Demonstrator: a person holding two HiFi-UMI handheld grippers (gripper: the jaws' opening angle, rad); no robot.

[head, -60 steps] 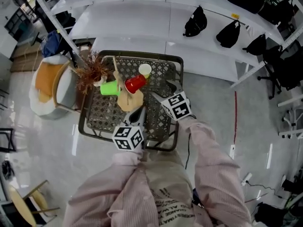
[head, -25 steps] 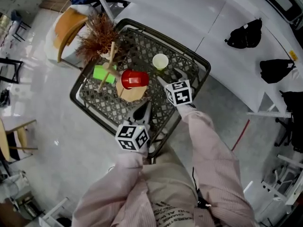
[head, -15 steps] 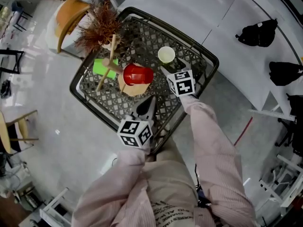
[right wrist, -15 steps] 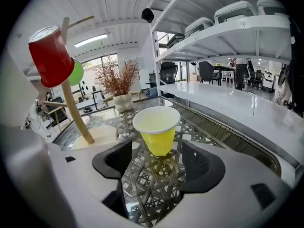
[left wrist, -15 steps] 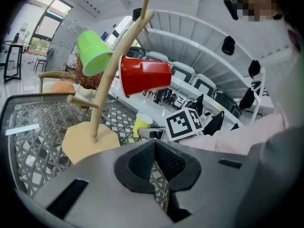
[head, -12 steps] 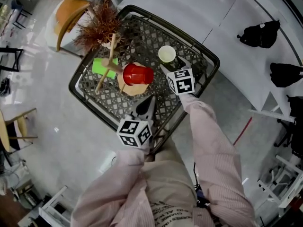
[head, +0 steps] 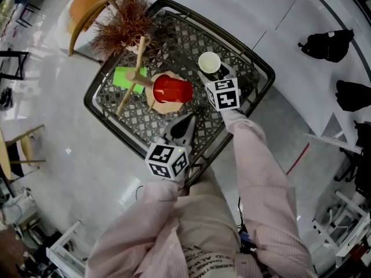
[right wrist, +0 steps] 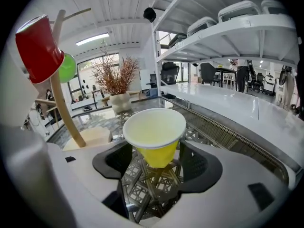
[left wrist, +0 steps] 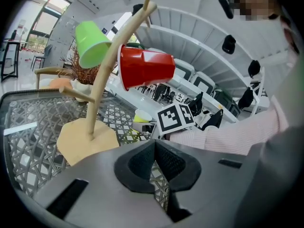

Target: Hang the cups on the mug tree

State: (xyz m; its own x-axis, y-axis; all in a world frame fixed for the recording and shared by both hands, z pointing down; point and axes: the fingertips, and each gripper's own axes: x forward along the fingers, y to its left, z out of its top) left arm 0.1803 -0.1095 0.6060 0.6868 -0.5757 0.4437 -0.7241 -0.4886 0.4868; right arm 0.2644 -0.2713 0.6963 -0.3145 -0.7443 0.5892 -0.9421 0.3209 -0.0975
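The mug tree (head: 157,104) stands on the mesh counter (head: 232,39), its trunk leaning a little. Two cups hang on its branches. In the left gripper view the red cup (left wrist: 145,66) lies almost level, with its mouth to the trunk and its bottom pointing away. The green cup (left wrist: 91,44) on the other side is tilted, mouth down toward the trunk and bottom up.

The yellow cup (right wrist: 156,134) is not on the tree. It stands upright on the counter beside the tree's base, mouth up and long axis vertical.

The right gripper (right wrist: 154,163) is around this cup. Its fingers (right wrist: 114,163) are wide apart with the cup's lower part between them, and a small gap shows on each side.

The left gripper (left wrist: 154,146) is low over the counter, in front of the base. Its fingers are pressed together and hold nothing.

A dried plant (head: 124,25) stands behind the tree.
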